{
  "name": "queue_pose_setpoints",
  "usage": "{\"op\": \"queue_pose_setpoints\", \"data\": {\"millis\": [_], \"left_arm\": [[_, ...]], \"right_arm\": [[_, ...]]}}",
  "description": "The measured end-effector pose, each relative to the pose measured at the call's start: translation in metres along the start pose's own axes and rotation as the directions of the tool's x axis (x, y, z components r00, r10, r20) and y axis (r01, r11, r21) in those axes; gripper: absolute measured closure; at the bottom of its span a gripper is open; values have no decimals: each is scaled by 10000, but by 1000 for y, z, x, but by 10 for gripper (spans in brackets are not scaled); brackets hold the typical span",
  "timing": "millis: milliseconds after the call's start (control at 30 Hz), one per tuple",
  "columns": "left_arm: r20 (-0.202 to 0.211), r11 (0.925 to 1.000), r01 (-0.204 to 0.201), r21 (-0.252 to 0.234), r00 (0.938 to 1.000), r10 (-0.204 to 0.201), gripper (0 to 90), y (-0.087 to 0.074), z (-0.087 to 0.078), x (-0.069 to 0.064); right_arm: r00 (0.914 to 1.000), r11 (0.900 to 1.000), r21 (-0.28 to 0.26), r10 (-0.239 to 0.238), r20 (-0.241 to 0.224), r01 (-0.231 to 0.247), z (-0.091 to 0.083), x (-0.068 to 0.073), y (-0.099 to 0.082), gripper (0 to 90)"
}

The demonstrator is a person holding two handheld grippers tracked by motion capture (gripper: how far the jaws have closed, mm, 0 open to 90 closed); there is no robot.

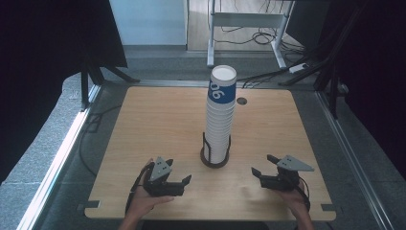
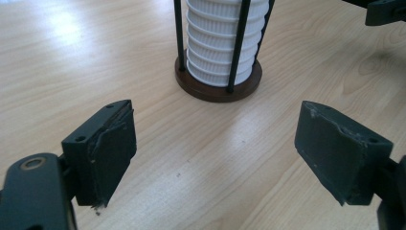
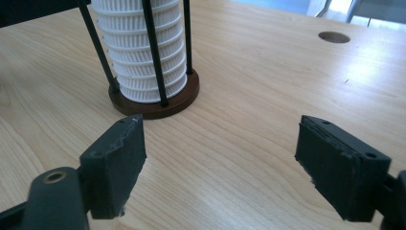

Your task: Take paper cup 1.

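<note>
Left claw [image 1: 184, 181] open, jaws spread wide, nothing between them, bare wood under the gap; in the left gripper view its black pads [image 2: 112, 153] show rough, chipped edges. Right claw [image 1: 258, 167] also open wide and empty, touching nothing; its pads [image 3: 119, 160] are the same matte black with ragged edges. Both claws hover low over the near part of the table [image 1: 158, 120], one on each side of the cup stack [image 1: 219, 115], near it but apart from it.

One stack of white paper cups, tall and slightly tapered, ribbed rims showing as stacked rings in both gripper views; too many to count exactly. Top cup has a blue band with white numerals. The stack stands upright in one round holder [image 1: 214, 163]: dark brown disc base with thin black upright rods around the cups, three rods seen in the right gripper view. Holder sits around the middle of the table, a bit toward the near edge.

Table is light wood grain, smooth, rounded corners, with one small round hole [image 1: 242, 101] near the far edge. Two hands, two claws, each with a grey triangular plate on top.
</note>
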State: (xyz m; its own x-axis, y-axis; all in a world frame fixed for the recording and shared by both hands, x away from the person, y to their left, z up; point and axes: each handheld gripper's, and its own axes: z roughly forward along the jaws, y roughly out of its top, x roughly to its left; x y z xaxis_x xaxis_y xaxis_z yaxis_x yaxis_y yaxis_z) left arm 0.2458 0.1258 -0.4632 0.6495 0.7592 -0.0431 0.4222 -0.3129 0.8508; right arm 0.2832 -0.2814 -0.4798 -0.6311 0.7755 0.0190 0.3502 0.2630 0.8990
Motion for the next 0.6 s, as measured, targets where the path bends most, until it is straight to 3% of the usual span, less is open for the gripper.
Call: {"op": "queue_pose_setpoints", "data": {"millis": [333,433,600], "left_arm": [[-28,10000,-21,-64,10000,21,145,-2,-3,6],[-32,9998,97,-175,9999,-98,145,-2,-4,8],[-189,9970,634,-433,9978,-642,163,-3,-2,12]], "right_arm": [[9996,9990,-416,163,223,-153,-8,-8,-3,198],[9995,9991,-343,271,172,-265,-7,-11,-5,203],[9991,9991,-77,405,-151,-406,-5,-17,-9,194]]}}
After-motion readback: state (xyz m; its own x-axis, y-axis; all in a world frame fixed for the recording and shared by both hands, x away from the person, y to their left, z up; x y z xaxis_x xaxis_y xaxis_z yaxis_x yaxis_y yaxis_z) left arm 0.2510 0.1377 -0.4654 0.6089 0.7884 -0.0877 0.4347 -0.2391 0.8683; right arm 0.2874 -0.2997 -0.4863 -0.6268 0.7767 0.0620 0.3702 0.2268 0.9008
